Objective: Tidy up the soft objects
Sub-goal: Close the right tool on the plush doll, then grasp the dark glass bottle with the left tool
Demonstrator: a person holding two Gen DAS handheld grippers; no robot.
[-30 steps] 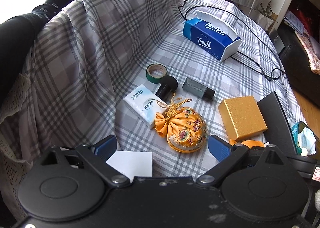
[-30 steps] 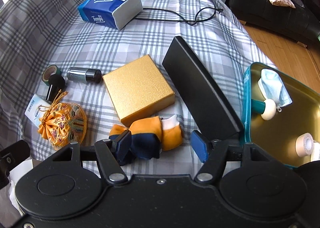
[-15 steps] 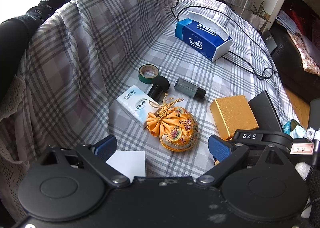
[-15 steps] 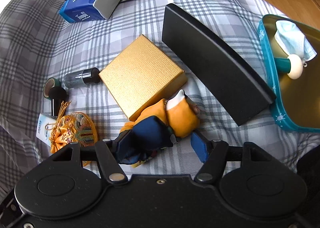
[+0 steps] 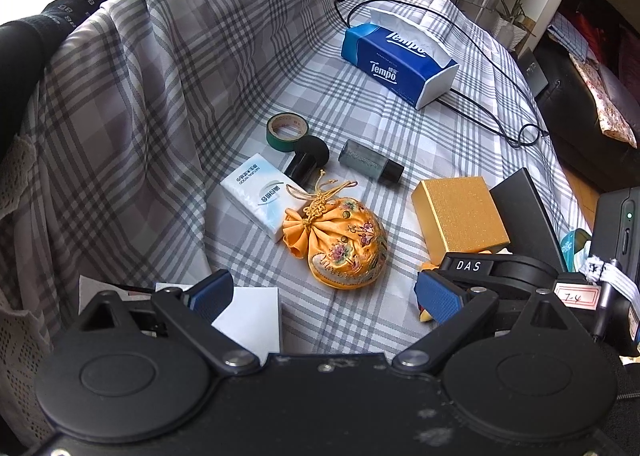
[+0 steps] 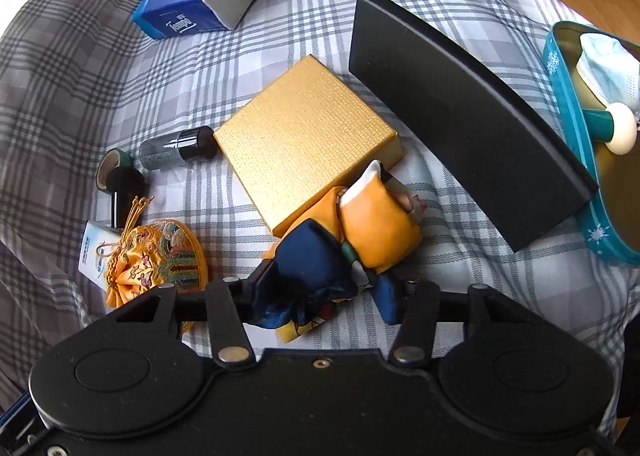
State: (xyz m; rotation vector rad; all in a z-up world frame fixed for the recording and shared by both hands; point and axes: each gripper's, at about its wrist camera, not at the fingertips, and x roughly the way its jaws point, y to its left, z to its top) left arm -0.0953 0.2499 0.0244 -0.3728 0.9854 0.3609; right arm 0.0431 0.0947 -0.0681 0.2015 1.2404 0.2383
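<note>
- The right gripper closes on an orange-and-navy soft toy lying on the plaid cloth; its jaws are narrowing, with the toy's navy fabric bunched between the pads.
- The toy's orange half sticks out past the fingertips, touching the near corner of a gold gift box straight ahead of the jaws.
- Beyond the right jaw lies a long black box, and past it a teal tin already holding a pale blue face mask and a small teal-and-cream mushroom-shaped object.
- The left gripper hangs with its jaws wide and nothing between the pads; an embroidered orange satin pouch sits just ahead of the gap, beside a white tissue pack.
- Farther ahead of the left jaws lie a roll of green tape, a dark bottle and a blue Tempo tissue box.
- Judged from the scene, the step in hand is the pick-up of the soft toy, with the tin the likely destination.
- The next move calls for a firm hold on the loose fabric, a lift clear of the gold box's corner, and a carry over the black box to the tin.
</note>
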